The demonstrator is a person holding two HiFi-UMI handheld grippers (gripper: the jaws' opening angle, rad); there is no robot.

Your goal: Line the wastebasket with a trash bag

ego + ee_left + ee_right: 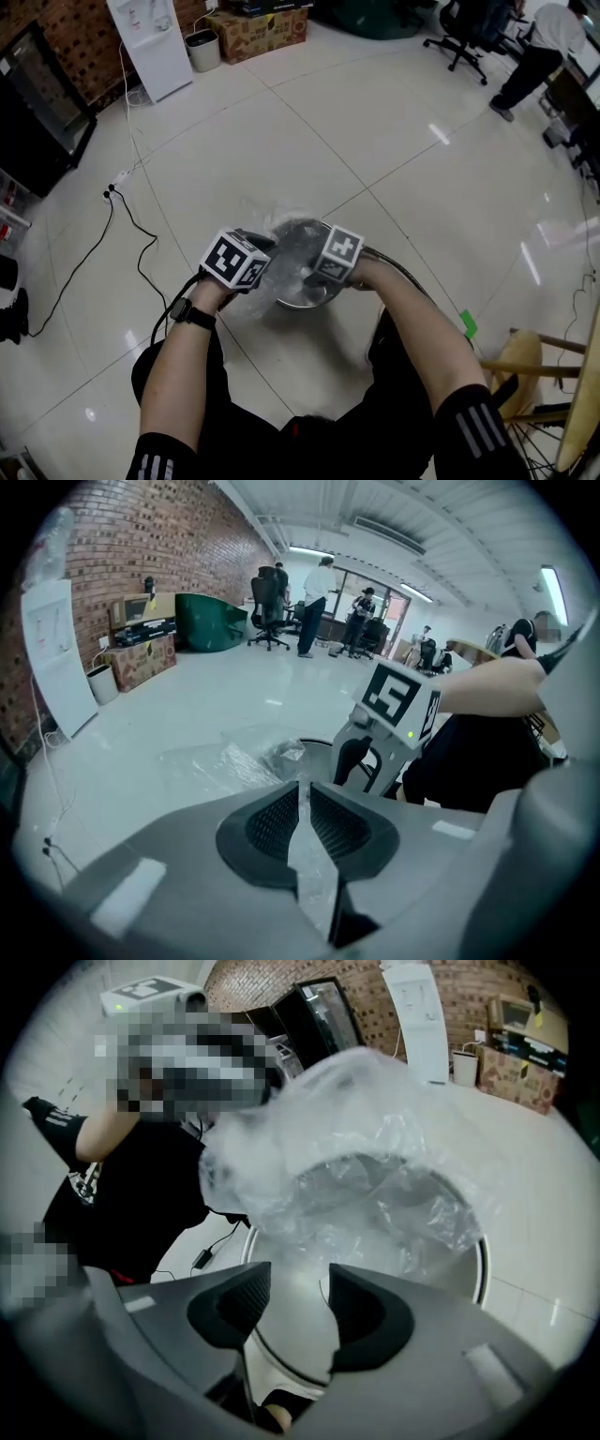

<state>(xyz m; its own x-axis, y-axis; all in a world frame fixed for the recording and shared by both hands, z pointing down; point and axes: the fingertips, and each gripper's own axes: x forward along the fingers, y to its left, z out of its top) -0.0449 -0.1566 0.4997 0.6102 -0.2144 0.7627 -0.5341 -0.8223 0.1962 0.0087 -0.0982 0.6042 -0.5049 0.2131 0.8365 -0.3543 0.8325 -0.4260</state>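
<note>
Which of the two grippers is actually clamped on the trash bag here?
The left gripper: its jaws pinch a strip of the clear trash bag. The right gripper has its jaws apart, gripping nothing, above the wastebasket.

I see a glossy pale tiled floor point(375, 131) with a black cable point(131, 225) snaking across it on the left. Along the far side stand a tall white unit point(150, 42), a small grey bin point(202, 50) and a cardboard box point(262, 31). At far right a person point(539, 52) stands near a black office chair point(464, 33). A wooden stool point(525, 361) sits beside a green tape mark point(468, 324).
</note>
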